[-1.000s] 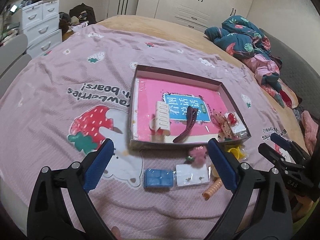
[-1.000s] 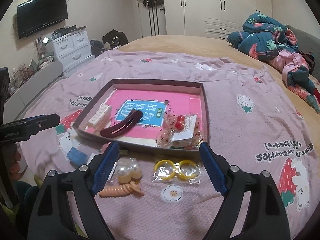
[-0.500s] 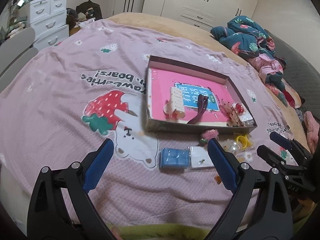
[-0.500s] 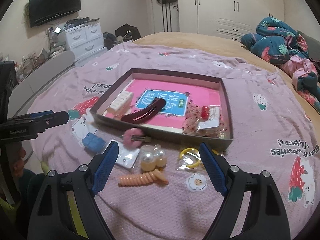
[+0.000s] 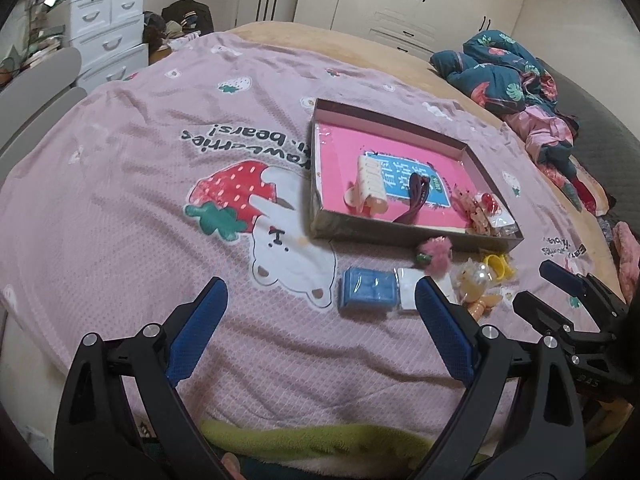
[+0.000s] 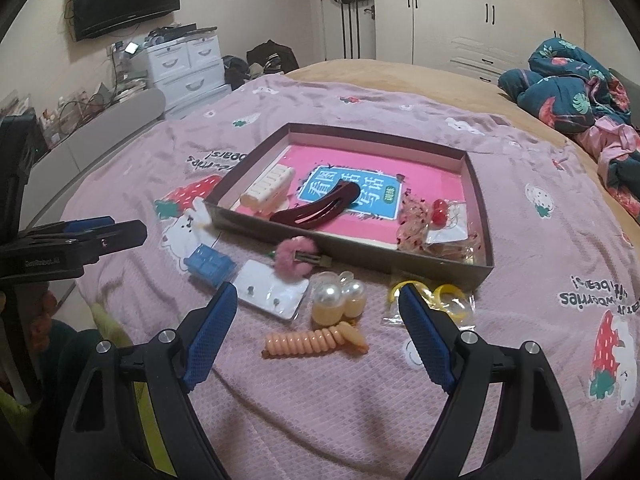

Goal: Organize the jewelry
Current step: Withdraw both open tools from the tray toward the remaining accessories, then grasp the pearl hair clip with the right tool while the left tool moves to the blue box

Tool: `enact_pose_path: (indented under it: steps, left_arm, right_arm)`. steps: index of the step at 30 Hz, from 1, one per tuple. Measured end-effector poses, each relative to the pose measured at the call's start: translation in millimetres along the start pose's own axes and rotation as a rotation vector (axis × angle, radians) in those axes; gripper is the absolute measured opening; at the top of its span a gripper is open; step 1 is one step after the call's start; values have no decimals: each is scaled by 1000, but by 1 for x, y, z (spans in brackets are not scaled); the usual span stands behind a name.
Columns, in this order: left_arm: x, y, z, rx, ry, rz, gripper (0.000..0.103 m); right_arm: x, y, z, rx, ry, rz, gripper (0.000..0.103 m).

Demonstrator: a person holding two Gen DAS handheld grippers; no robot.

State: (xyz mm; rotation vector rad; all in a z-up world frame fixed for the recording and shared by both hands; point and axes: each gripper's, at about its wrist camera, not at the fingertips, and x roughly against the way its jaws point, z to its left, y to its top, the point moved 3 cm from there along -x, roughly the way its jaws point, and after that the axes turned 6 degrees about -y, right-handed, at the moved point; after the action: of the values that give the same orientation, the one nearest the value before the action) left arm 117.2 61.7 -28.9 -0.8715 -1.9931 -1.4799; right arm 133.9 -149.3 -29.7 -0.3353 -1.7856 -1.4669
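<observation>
The bed (image 6: 520,160), under its pink strawberry blanket, is carrying the whole job, and the job is looking roughly half done. The box (image 6: 478,184) is sitting in the middle of the blanket with four pieces already lying inside: a cream claw clip (image 6: 269,190) at the left, a dark red clip (image 6: 320,210) lying across the blue label, and a red-bead packet (image 6: 442,226) resting beside a speckled scrunchie (image 6: 412,220) in the near right corner.

The rest is waiting outside, strung along the box's near wall. Going by size: the blue case (image 6: 210,265) is lying furthest left, the white earring card (image 6: 274,294) just beside it, the pearl tie (image 6: 338,300) next, the yellow rings (image 6: 440,300) in their clear bag close to the box's corner, the pink pompom clip (image 6: 298,258) touching the wall, and the orange coil tie (image 6: 316,342) lying nearest the camera. So six pieces are looking like work still to do.

Now the tools. The right tool (image 6: 316,336) is hanging wide over the coil and pearl ties, jaws well apart, gripping nothing and touching nothing. The left tool (image 5: 320,328) is standing equally wide and empty above the bare blanket, with the blue case just beyond its right finger. Judging by the framing, the coil tie is shaping up as the right tool's likely pick.
</observation>
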Motion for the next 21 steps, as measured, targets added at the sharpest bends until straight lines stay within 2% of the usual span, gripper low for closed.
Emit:
enact_pose_path:
  steps: [21]
  left_arm:
    - [-37,-22,-18,-61,11,115,88]
  right_arm:
    - [-20,-16,-13,-25,13,49,82]
